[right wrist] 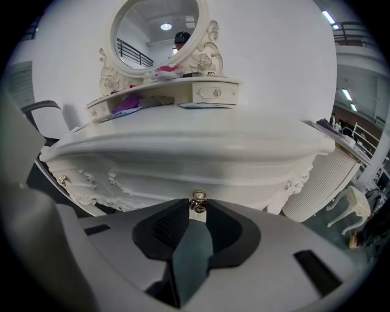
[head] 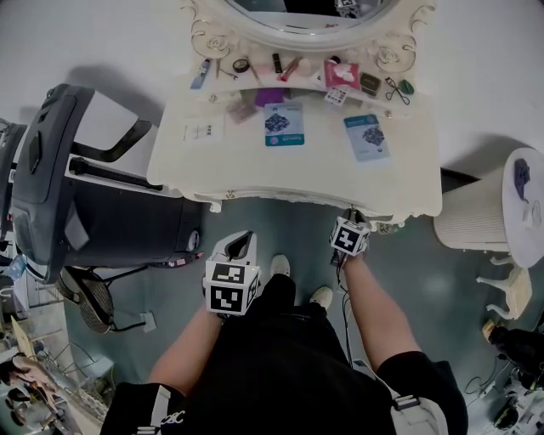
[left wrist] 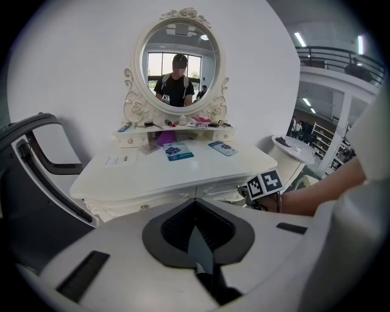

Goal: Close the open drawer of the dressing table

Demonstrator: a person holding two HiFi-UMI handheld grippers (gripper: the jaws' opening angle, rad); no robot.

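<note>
Nearest the lens, dark clothing of the person fills the lower head view, with both forearms reaching forward. Beyond stands the white table, its long front edge running left to right beneath an oval mirror; a black machine sits just beside its left end and a ribbed stool near its right end; bare floor lies open between the feet and the table.

The drawer sits under the right half of that front edge, its carved face parallel to the edge; its travel runs front to back, toward the wall. How far it stands out cannot be read closely; little of it shows past the table top from above.

The right tool is the nearer one, directly facing the drawer front. Its jaws are slightly apart, with the small brass knob between their tips; no firm clamp on it is evident. The coming move is judged a straight push away from the person, along the drawer's travel, with nothing in the way.

The left tool hangs well back by the body, jaws together and empty, aimed at the table's middle.
</note>
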